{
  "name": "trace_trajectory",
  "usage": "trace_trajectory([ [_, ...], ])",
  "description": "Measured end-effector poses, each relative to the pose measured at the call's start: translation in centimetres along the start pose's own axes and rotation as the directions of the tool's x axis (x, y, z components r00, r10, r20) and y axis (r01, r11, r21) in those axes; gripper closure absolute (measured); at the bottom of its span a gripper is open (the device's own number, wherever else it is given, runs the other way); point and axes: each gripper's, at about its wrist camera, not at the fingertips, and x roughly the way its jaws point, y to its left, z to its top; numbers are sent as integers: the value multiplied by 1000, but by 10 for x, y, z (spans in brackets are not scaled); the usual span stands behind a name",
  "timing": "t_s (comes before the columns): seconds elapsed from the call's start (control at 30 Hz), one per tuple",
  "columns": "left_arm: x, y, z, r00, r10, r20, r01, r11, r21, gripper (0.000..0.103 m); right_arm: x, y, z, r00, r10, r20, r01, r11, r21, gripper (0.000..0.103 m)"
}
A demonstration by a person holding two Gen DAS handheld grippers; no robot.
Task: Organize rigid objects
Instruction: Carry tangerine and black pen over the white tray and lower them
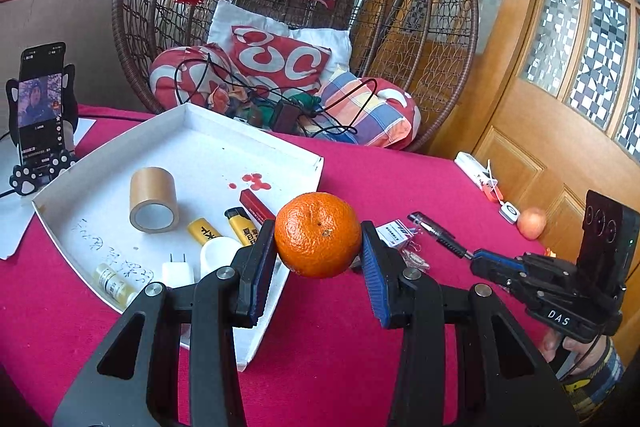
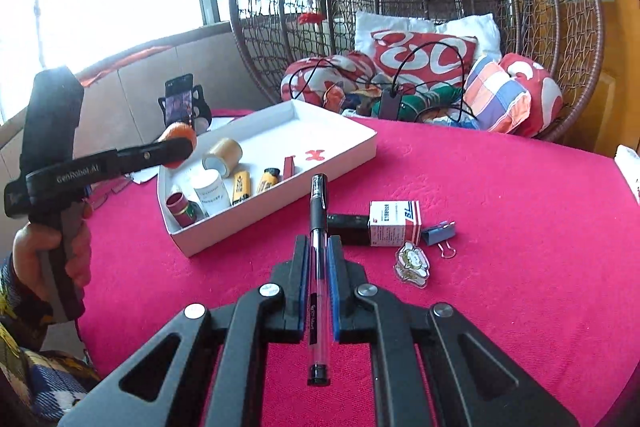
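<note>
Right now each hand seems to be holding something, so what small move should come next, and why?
Probably carry the orange a little further over the white tray and set it down there. The left gripper already has it clamped at the tray's near edge, where tape and lighters lie sorted. The right gripper is shut on the pen, which could follow.
</note>
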Motion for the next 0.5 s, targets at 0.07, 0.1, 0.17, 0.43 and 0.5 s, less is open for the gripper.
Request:
trace_trajectory([
  [0.07, -1, 1, 0, 1000, 4, 4, -4, 1000, -2, 63, -7, 1, 6, 1000, -4, 26, 4, 1000, 1, 97],
  [0.1, -2, 2, 1, 1000, 6, 6, -6, 1000, -4, 63, -8, 2, 9, 999, -3, 34, 3, 1000, 0, 97],
  [0.17, -5, 4, 1, 1000, 10, 9, -10, 1000, -7, 63, -10, 3, 13, 999, -1, 44, 1, 1000, -6, 97],
  [0.43, -8, 10, 0, 1000, 22, 10, -21, 1000, -19, 63, -9, 12, 18, 998, 11, 55, -10, 1000, -24, 97],
  [0.5, -8, 11, 0, 1000, 22, 11, -21, 1000, -20, 63, -9, 13, 19, 998, 10, 55, -9, 1000, -24, 97],
])
